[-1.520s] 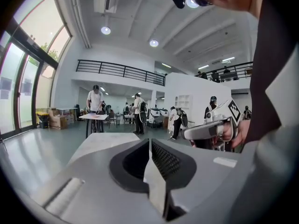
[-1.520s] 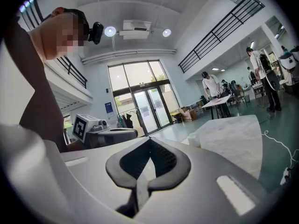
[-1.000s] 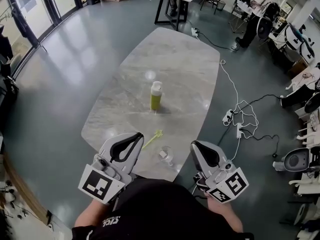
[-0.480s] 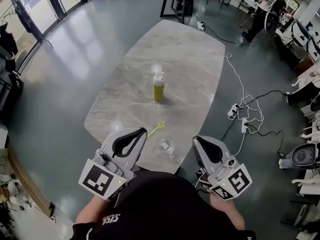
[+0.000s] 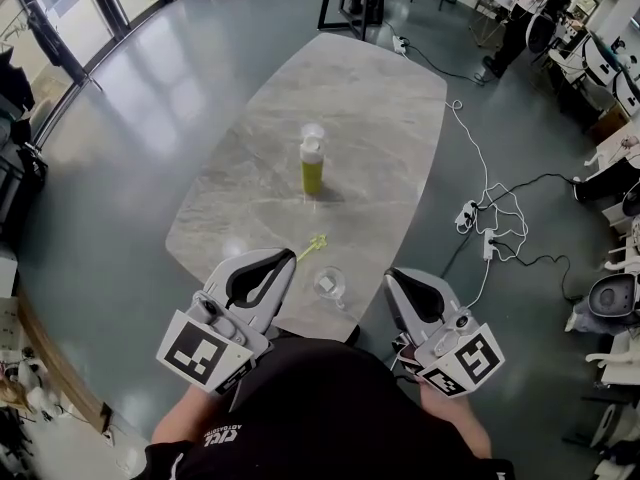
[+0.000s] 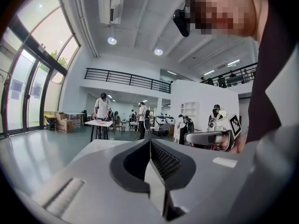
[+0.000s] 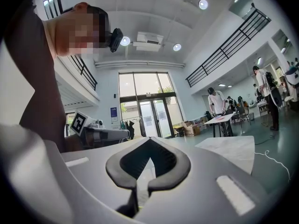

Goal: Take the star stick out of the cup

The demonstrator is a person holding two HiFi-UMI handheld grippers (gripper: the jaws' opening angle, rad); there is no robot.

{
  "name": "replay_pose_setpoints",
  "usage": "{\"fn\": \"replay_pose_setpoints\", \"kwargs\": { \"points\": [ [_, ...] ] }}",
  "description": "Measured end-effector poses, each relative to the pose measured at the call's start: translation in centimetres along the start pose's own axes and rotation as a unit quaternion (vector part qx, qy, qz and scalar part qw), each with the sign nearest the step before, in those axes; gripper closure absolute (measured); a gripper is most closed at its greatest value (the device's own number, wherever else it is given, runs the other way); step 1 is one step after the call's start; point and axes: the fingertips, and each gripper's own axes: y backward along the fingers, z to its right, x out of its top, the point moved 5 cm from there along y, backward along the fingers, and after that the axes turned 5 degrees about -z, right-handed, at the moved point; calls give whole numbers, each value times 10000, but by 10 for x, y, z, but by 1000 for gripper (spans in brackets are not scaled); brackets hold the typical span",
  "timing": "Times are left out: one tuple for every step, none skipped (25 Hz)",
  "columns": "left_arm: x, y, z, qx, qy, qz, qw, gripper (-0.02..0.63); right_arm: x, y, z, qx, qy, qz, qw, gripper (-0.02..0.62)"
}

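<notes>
The yellow-green star stick (image 5: 312, 245) lies flat on the marble table (image 5: 360, 98) near its front edge, outside the cup. The clear glass cup (image 5: 329, 283) stands just right of it, close to the edge. My left gripper (image 5: 288, 261) hovers at the front edge, left of the stick, jaws shut with nothing between them; in the left gripper view the left gripper (image 6: 150, 142) has its pads pressed together. My right gripper (image 5: 391, 279) is held right of the cup, off the table edge, also shut and empty, as the right gripper (image 7: 148, 139) shows in its own view.
A yellow-green bottle with a white cap (image 5: 312, 165) stands mid-table beyond the stick. White cables and a power strip (image 5: 470, 214) lie on the floor to the table's right. Desks, chairs and people fill the far right of the room.
The table, stick and cup sit a little higher in the head view than a second ago. Both grippers stay near my body, shut and empty.
</notes>
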Motion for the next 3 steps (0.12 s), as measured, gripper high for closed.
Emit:
{"fn": "replay_pose_setpoints", "kwargs": {
  "points": [
    [-2, 0, 1, 14, 13, -24, 10000, 598, -1, 1, 0, 5, -4, -6, 10000, 583],
    [-3, 0, 1, 39, 24, -46, 10000, 600, -1, 2, -1, 11, -8, -11, 10000, 583],
    [-5, 1, 1, 67, 34, -67, 9999, 600, -2, 4, -1, 18, -12, -16, 10000, 583]
  ]
}}
